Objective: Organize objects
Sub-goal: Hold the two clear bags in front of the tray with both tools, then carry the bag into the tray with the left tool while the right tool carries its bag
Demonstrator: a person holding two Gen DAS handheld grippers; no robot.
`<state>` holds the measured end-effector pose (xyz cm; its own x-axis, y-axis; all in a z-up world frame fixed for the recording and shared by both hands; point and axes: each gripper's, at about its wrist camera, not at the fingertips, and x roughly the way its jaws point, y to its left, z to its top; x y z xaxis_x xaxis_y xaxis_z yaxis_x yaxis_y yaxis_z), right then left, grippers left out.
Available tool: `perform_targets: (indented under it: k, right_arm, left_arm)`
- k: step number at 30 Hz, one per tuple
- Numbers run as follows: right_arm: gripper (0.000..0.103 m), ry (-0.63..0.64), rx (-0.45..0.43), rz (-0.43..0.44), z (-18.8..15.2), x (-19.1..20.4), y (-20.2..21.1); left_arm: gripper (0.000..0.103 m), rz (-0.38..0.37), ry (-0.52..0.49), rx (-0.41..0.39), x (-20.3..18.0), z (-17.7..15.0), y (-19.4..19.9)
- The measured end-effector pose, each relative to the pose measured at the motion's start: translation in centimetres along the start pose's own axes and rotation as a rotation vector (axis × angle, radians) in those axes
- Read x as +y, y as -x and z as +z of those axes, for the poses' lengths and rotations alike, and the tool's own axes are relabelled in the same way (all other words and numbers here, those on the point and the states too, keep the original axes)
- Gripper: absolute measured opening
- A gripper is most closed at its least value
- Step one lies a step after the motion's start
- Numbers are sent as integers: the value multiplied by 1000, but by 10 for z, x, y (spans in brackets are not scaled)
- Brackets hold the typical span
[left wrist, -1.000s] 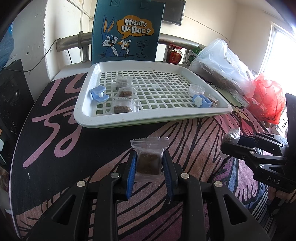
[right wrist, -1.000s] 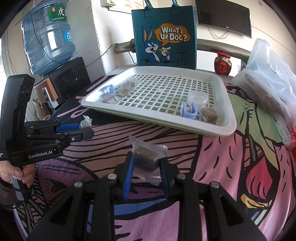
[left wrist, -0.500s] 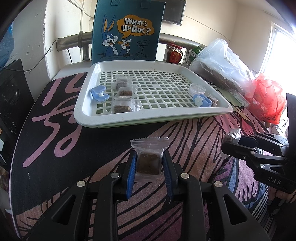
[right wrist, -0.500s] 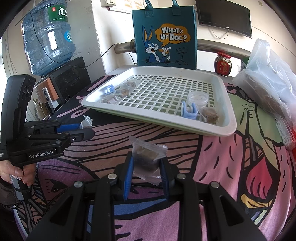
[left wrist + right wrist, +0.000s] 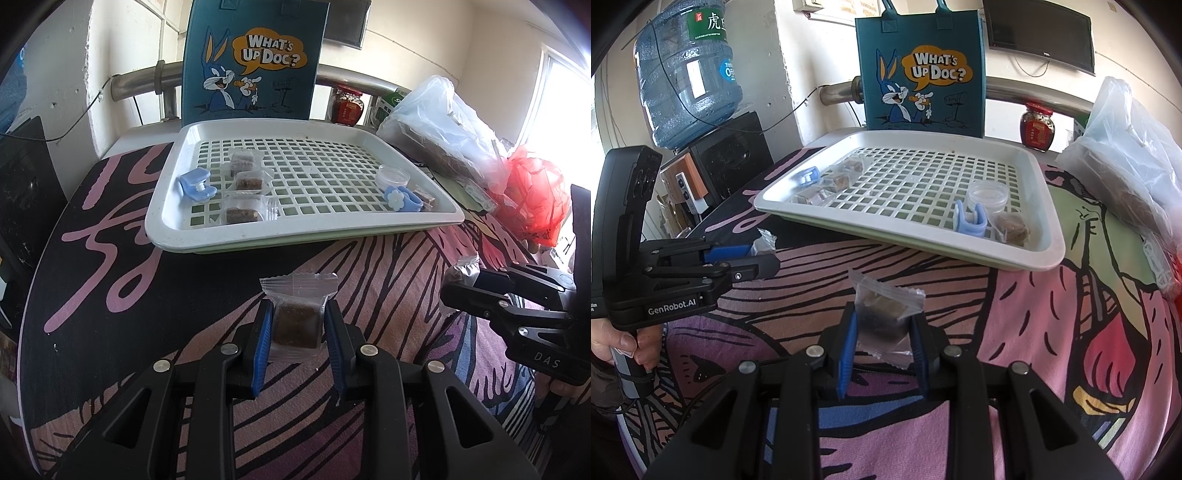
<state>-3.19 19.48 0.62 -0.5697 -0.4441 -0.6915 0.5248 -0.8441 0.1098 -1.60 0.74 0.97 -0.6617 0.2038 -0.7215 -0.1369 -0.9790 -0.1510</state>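
Pink, black-lined cartoon cloth [image 5: 155,291] covers the table, and a white slotted tray [image 5: 295,236] sits on it toward the wall, in front of an upright blue tote bag [image 5: 255,59].

Each gripper is clamped on a snack packet. The left gripper [image 5: 298,325] pinches a clear packet with a brown square [image 5: 297,321] between its blue pads, the packet standing upright with its crimped end pointing up and away, toward the tray. The right gripper [image 5: 881,328] holds a second, more crumpled packet [image 5: 882,314] the same way — long axis up and away, tilted a little left.

Inside the tray lie three more packets [image 5: 245,181] in a row along its left side beside a blue clip [image 5: 195,184]; on the right are a clear round tub [image 5: 394,175], another blue clip [image 5: 402,199] and one packet [image 5: 1010,225]. Between grippers and tray lies only bare cloth.

Only the right wrist view shows the water jug [image 5: 687,70] and the hand [image 5: 624,343] gripping the left tool's handle — only the left view shows the red plastic bag [image 5: 535,195].
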Motion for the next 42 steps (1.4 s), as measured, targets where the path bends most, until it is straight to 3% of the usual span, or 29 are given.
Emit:
perform_targets:
  k: [14,21,27,35,42]
  right_arm:
    - [27,-36,-63,48,-1,-10,11]
    - [27,-184,-91,119,-3,-41,18]
    - [27,-276,-118,96,-4,-69,37]
    - [27,-223,-167,9,55,-86,60]
    - [27,-225,-72,5,83,-88,10]
  left_arm:
    - [27,33,29,16,5,1,-2]
    - [27,-5,83,-12,13,1,7]
    - [27,-10,63,-79,20,21,39]
    - [27,13,52,-175,44,77,45]
    - [27,32,64,-95,53,82,-5]
